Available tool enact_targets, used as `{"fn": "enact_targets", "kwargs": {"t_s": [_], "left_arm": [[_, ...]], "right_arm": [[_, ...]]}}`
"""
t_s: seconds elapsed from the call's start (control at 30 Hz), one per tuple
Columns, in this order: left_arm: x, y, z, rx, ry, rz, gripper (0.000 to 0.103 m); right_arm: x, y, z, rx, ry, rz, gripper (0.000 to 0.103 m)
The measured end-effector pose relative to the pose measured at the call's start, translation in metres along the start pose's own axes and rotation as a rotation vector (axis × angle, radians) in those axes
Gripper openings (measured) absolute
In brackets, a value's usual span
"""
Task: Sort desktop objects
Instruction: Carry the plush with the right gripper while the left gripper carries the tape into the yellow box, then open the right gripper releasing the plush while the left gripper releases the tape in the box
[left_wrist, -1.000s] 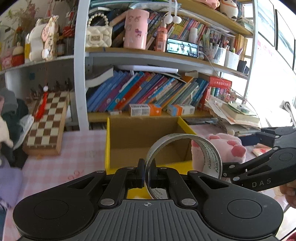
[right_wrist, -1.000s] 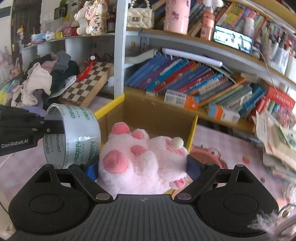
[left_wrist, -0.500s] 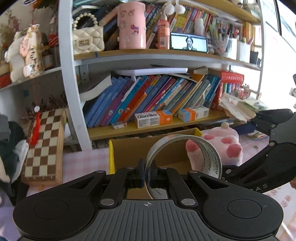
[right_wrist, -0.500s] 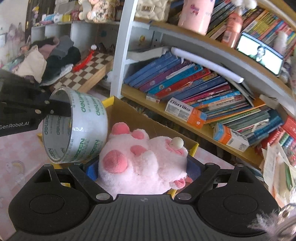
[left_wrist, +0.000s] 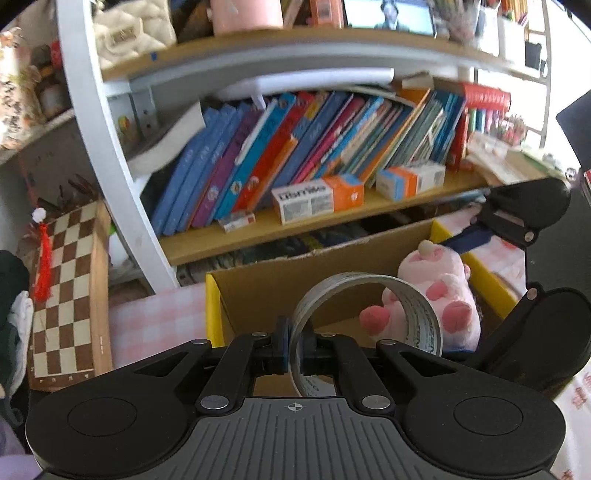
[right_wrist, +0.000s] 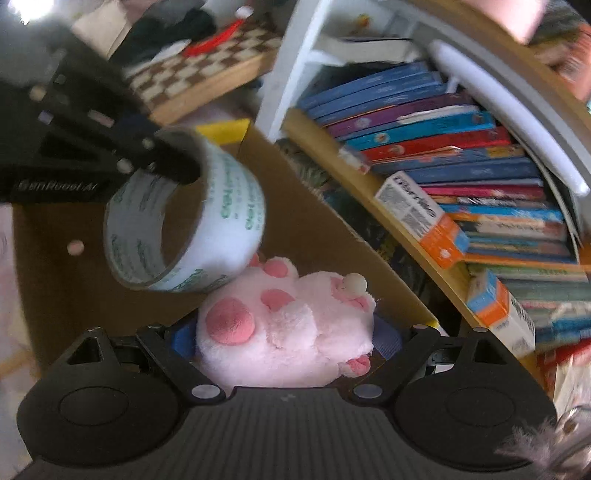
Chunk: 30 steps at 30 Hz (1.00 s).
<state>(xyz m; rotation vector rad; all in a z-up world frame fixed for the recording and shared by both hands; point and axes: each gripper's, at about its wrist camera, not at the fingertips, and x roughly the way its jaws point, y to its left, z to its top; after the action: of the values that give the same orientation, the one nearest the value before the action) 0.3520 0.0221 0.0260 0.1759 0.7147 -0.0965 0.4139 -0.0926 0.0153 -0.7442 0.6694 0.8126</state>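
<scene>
My left gripper (left_wrist: 293, 347) is shut on the wall of a clear tape roll (left_wrist: 413, 306) with green print and holds it over the open cardboard box (left_wrist: 266, 291) with yellow flaps. My right gripper (right_wrist: 284, 332) is shut on a pink plush toy (right_wrist: 280, 325) and holds it over the same box (right_wrist: 332, 236). In the right wrist view the tape roll (right_wrist: 221, 221) hangs from the left gripper (right_wrist: 162, 162), just above and left of the plush. In the left wrist view the plush (left_wrist: 439, 295) shows behind the tape roll.
A white bookshelf (left_wrist: 110, 147) full of leaning books (left_wrist: 295, 155) and small cartons (left_wrist: 317, 199) stands right behind the box. A wooden chessboard (left_wrist: 66, 302) leans at the left. The desk has a pink checked cloth (left_wrist: 159, 325).
Both grippers have moved forward and lower over the box, closer to the bookshelf. The tape roll and the plush now hang inside the box opening, nearly touching.
</scene>
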Motion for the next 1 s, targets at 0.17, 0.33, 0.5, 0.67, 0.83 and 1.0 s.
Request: {"fn": "enact_targets", "kwargs": {"t_s": [0.17,0.33,0.5,0.67,0.83,1.0], "left_arm": [[0.023,0.0,0.004,0.049,0.05,0.007,0.004],[0.045,-0.002,0.003,0.127,0.11,0.024,0.004],[0.058,-0.003,0.004,0.153,0.147,0.036,0.004],[0.063,-0.004,0.005,0.175,0.168,0.044,0.004],[0.067,-0.006,0.006,0.184,0.198,0.045,0.01],[0.07,-0.007,0.006,0.187,0.227,0.033,0.032]], "right_arm": [[0.023,0.002,0.003,-0.128,0.048,0.025,0.091],[0.042,0.001,0.002,-0.2,0.093,0.062,0.091],[0.048,0.001,0.004,-0.239,0.099,0.082,0.092],[0.052,0.003,0.005,-0.287,0.107,0.087,0.093],[0.054,0.005,0.005,-0.308,0.108,0.09,0.096],[0.054,0.006,0.005,-0.324,0.108,0.095,0.099]]}}
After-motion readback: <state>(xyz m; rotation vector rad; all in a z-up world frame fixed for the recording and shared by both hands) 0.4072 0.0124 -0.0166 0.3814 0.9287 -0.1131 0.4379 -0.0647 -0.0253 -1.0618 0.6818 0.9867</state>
